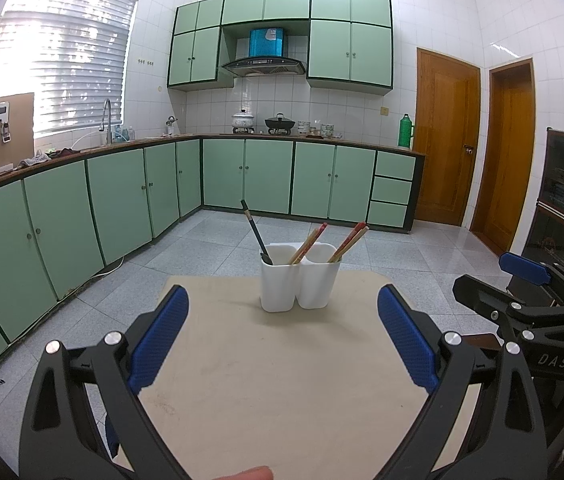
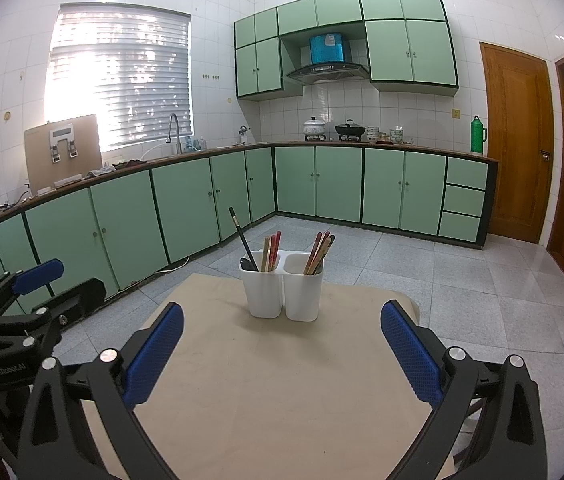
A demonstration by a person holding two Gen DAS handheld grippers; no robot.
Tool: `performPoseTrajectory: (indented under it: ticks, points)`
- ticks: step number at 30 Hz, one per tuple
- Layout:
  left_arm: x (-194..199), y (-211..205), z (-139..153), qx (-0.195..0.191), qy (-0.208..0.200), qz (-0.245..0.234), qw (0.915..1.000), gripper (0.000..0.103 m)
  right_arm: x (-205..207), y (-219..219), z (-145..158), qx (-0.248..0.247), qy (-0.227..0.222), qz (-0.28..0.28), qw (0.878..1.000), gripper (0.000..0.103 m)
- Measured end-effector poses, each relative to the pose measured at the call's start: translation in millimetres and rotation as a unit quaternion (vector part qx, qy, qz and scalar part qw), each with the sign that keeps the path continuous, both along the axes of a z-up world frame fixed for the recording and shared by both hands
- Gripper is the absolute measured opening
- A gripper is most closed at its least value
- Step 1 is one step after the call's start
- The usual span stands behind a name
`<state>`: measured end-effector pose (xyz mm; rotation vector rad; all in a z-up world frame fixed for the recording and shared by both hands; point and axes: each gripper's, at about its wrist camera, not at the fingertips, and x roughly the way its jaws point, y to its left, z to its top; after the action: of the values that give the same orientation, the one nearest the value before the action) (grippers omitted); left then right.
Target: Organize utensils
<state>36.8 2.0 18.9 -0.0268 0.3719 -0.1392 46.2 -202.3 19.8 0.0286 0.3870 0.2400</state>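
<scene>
Tipping is the hazard: with left gripper (image 1: 282, 334) and right gripper (image 2: 282, 344) both spread empty, a nudge could topple the white holder (image 2: 282, 294) near the table's (image 2: 274, 400) far edge, spilling chopsticks (image 2: 319, 252).

A white two-cup holder (image 2: 282, 290) stands on a beige table (image 2: 282, 380), holding chopsticks (image 2: 317, 252) and a black utensil (image 2: 243, 240) (left cup). The right gripper (image 2: 282, 354) hangs open before it, nothing between its blue fingers.
</scene>
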Motion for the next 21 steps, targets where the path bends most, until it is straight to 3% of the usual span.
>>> performPoseTrajectory:
  ticks: [21]
  points:
    - [0.9, 5.3, -1.2, -0.002, 0.0, -0.001, 1.0, 0.093, 2.7, 2.4, -4.5, -0.003, 0.001, 0.0, 1.0, 0.097]
